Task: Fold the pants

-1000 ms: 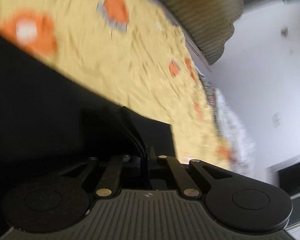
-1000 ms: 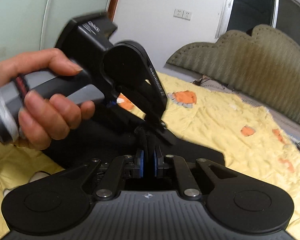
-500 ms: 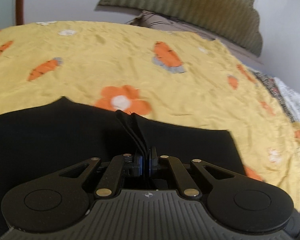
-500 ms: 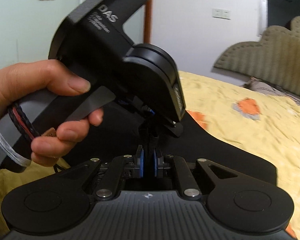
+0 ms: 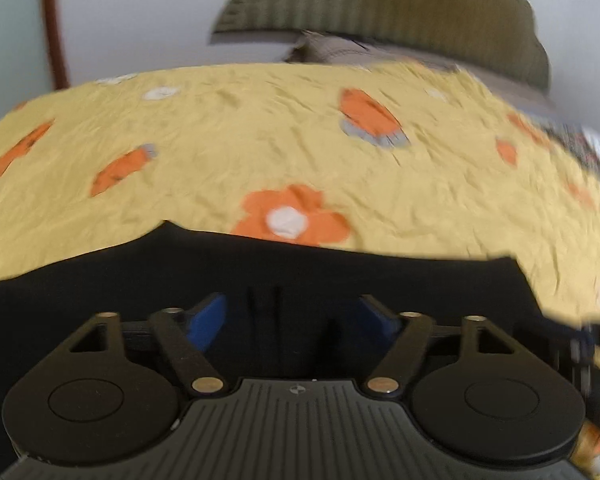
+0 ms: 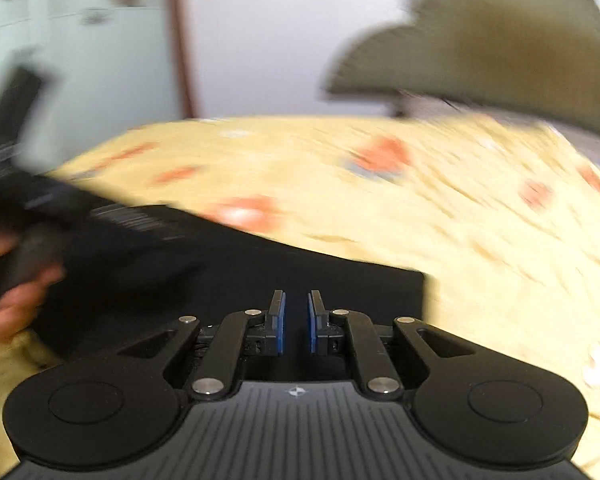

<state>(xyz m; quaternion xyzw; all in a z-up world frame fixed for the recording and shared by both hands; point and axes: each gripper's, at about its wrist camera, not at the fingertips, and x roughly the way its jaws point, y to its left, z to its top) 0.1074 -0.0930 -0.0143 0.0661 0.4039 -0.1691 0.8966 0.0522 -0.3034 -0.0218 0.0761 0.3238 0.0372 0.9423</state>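
So rn the pants point(image 5: 260, 276) are lying flat on the yellow bedspread point(image 5: 300, 152), dead ahead at 12 o'clock from both grippers, w/ the long axis running 9-to-3 across our view and the far edge just past the fingertips. Left gripper point(image 5: 294, 314) is spread wide, blue pads point(image 5: 208, 316) far apart, nothing pinched, and it sits right over the black cloth. Right gripper point(image 6: 296, 322) is only cracked open, narrow gap btw the pads, also holding nothing; the pants' right-hand corner point(image 6: 416, 280) is at about 1 o'clock from it, so imo the right one is nearer that end, and the left hand point(image 6: 12, 304) shows blurry out at 9 o'clock. Vs half a sec ago: both were clamped on a bunched ridge of fabric, and now that ridge is gone, cloth dropped flat, left opened way more than right. We'd guess this fold is laid down and next is a fresh grab along that 9-3 line. Both views pretty smeared tho.
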